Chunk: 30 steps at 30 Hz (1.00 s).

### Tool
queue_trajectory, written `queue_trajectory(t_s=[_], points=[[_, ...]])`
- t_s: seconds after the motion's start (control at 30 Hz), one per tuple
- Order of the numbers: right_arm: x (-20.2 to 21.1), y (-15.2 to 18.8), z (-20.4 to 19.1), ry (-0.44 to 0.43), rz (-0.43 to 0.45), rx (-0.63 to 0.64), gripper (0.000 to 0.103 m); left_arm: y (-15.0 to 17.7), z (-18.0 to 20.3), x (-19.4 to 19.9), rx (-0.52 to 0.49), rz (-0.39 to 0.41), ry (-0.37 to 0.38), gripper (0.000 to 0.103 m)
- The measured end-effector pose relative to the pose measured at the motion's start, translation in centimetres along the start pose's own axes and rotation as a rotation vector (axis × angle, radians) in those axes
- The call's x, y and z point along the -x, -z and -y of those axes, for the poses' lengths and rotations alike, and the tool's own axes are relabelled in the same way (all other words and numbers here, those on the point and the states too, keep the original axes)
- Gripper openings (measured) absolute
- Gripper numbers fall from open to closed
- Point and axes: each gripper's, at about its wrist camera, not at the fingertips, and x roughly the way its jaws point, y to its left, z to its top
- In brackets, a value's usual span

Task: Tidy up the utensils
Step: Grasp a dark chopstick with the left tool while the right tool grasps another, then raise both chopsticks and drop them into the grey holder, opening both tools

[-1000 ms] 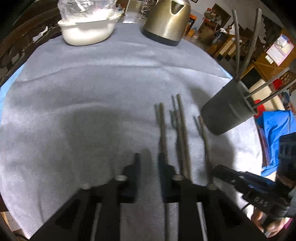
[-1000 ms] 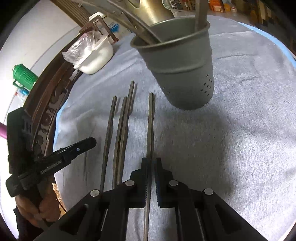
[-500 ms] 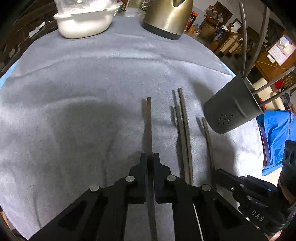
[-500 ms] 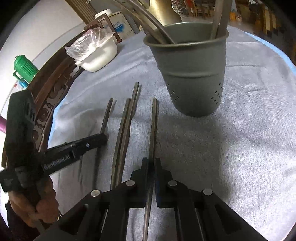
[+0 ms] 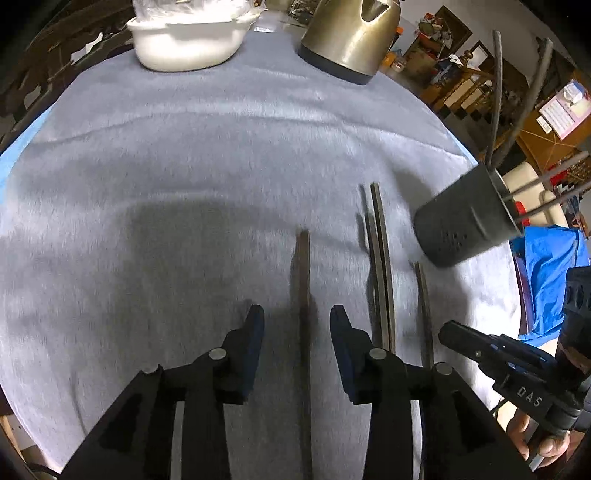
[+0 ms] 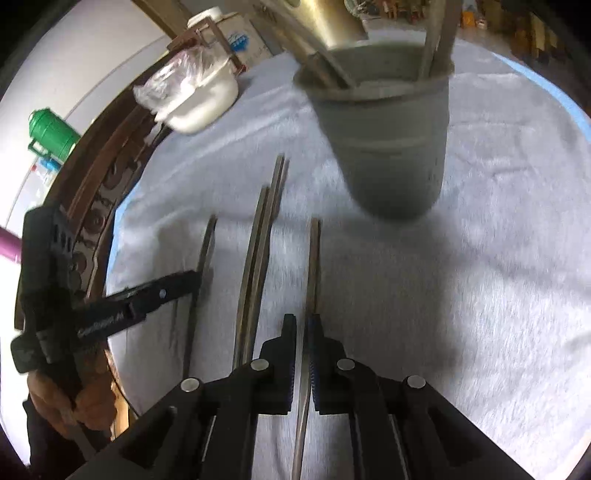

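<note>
Several long dark metal utensils lie side by side on the grey cloth (image 5: 184, 166). My left gripper (image 5: 297, 325) has its jaws opening around the leftmost utensil (image 5: 303, 273), and the pads stand clear of it. A pair of utensils (image 5: 380, 258) lies to its right. My right gripper (image 6: 302, 326) is shut on the rightmost utensil (image 6: 313, 258), which points toward the grey perforated holder (image 6: 391, 147). That holder has several utensils standing in it. The left gripper (image 6: 190, 278) shows from the side in the right wrist view. The holder (image 5: 461, 225) also shows in the left wrist view.
A white bowl (image 5: 188, 40) with a plastic bag and a brass-coloured kettle (image 5: 351, 33) stand at the far edge. Dark carved woodwork (image 6: 96, 221) borders the left side, with a green flask (image 6: 51, 133) behind it. Blue fabric (image 5: 546, 273) lies past the right edge.
The left gripper shut on the leftmost utensil half a second ago and has now spread open again, the utensil lying between its fingers. The right gripper stays shut on its utensil.
</note>
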Motion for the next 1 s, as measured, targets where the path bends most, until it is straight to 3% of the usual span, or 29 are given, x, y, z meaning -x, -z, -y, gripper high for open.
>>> queue_trajectory(t_s=[0.27, 0.43, 0.57, 0.73, 1.0], points=[[-2.5, -2.4, -0.6, 0.073, -0.034, 0.005, 0.01, -1.5, 0.6, -1.2, -0.019, -0.02, -0.029, 0.036], [-3.0, -2.5, -1.3, 0.112, -0.032, 0.047, 0.008, -2.2, 0.7, -1.9, -0.025, -0.025, -0.042, 0.007], [-2.9, -2.7, -1.1, 0.089, -0.026, 0.054, 0.007, -2.2, 0.8, -1.8, -0.02, -0.012, -0.036, 0.006], [0.4, -2.5, -0.8, 0.01, 0.063, 0.075, 0.006, -1.8, 1.6, 1.3, -0.02, 0.079, -0.015, 0.006], [8.3, -1.9, -1.8, -0.09, 0.303, 0.168, 0.006, -0.9, 4.7, 9.9, -0.079, 0.328, 0.006, 0.006]])
